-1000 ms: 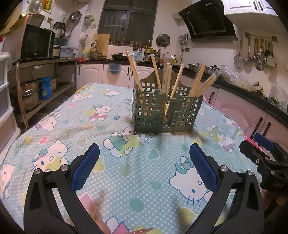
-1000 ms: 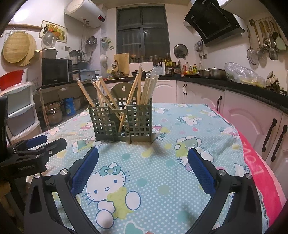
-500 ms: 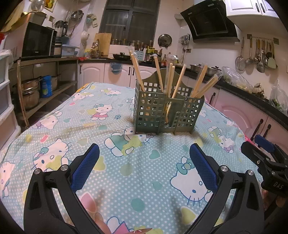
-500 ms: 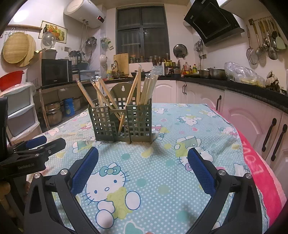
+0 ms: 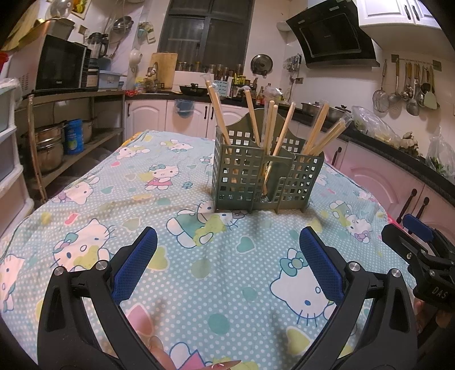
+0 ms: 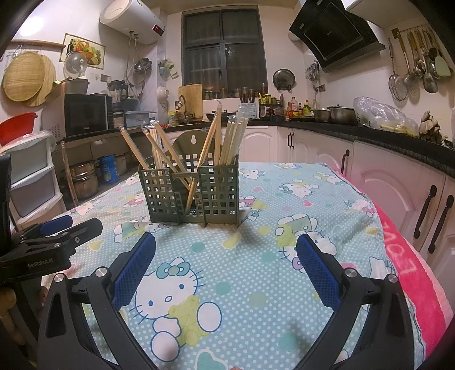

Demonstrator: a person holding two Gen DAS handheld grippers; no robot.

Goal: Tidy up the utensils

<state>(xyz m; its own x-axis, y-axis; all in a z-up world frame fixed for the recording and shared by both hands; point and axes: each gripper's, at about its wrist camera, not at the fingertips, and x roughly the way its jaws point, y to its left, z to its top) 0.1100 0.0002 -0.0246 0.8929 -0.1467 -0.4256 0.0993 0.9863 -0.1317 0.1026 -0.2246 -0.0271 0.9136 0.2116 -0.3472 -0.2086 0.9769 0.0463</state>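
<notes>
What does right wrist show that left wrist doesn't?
Right wrist only: white water heater, round bamboo tray on the wall, red basin.
Left wrist only: a green bag on the far-right counter.
Both: green utensil holder with chopsticks, cartoon-cat tablecloth, microwave, range hood, and both grippers, left gripper and right gripper, open and empty.
</notes>
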